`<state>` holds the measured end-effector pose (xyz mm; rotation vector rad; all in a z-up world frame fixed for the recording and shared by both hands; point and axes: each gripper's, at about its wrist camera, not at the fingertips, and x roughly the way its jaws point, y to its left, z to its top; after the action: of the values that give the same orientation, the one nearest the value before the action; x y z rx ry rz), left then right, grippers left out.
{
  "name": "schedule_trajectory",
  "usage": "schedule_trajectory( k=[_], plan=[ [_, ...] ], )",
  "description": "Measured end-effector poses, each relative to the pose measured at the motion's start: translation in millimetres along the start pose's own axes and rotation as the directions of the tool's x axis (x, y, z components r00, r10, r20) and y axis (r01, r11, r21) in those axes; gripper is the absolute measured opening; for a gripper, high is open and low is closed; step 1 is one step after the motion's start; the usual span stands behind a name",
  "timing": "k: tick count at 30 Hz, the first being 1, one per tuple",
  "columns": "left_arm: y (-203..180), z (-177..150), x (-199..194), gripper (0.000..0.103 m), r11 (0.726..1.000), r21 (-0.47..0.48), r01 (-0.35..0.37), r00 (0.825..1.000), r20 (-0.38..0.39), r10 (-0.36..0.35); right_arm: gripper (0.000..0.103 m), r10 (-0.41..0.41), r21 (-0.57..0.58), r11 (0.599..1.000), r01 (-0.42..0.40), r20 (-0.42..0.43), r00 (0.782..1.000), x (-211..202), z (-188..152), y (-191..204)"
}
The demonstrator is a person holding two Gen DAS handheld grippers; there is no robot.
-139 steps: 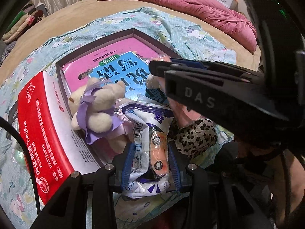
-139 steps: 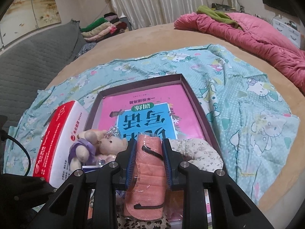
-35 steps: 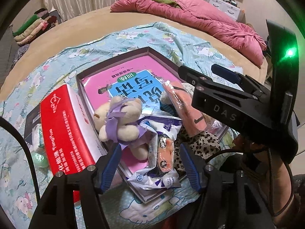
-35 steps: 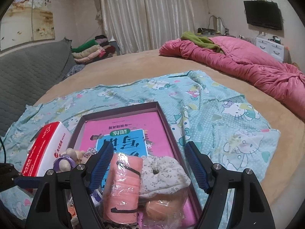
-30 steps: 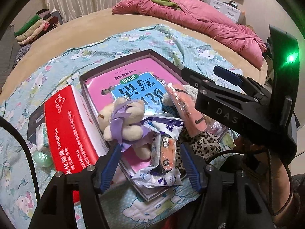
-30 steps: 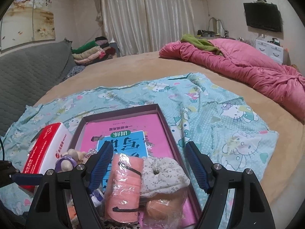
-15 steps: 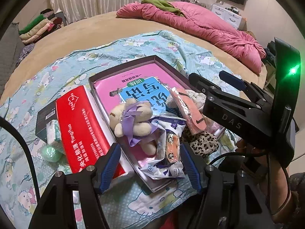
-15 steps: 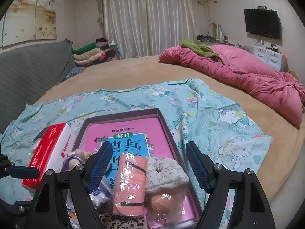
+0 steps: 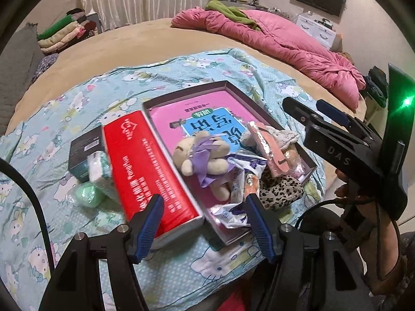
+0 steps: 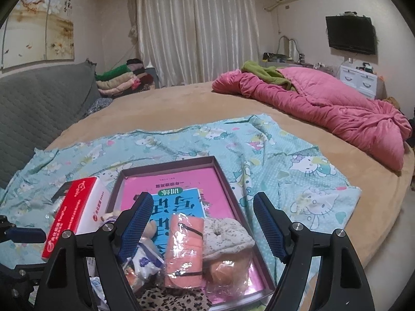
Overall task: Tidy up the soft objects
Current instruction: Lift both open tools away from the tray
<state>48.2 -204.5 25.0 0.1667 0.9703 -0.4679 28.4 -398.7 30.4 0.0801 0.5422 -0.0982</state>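
Note:
A shallow purple-rimmed box (image 9: 228, 85) (image 10: 223, 178) with a pink and blue book in it lies on a Hello Kitty cloth. At its near end lie a cream teddy bear with a purple ribbon (image 9: 205, 155), a white and blue plastic packet (image 9: 238, 181), a wrapped salmon cloth (image 10: 185, 248) (image 9: 267, 147), a speckled white soft piece (image 10: 224, 234) and a leopard-print item (image 9: 281, 189). My left gripper (image 9: 205, 224) is open and empty above the box's near edge. My right gripper (image 10: 203, 228) is open and empty above the salmon cloth.
A red and white carton (image 9: 147, 165) (image 10: 75, 223) lies along the box's left side. A black box (image 9: 84, 147), a tissue pack (image 9: 99, 171) and a green ball (image 9: 87, 194) sit left of it. A pink quilt (image 10: 324, 106) lies far right.
Both grippers let go of the packet and the salmon cloth, opened wide, and have pulled back and up from the box; the items stay in the box.

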Motion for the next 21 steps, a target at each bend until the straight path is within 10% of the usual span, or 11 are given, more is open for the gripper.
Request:
schedule_trajectory(
  k=[21],
  plan=[
    [79, -12, -49, 0.065, 0.983, -0.152, -0.099, 0.994, 0.039, 0.106, 0.081, 0.148, -0.058, 0.988, -0.146, 0.042, 0.988, -48, 26, 73]
  ],
)
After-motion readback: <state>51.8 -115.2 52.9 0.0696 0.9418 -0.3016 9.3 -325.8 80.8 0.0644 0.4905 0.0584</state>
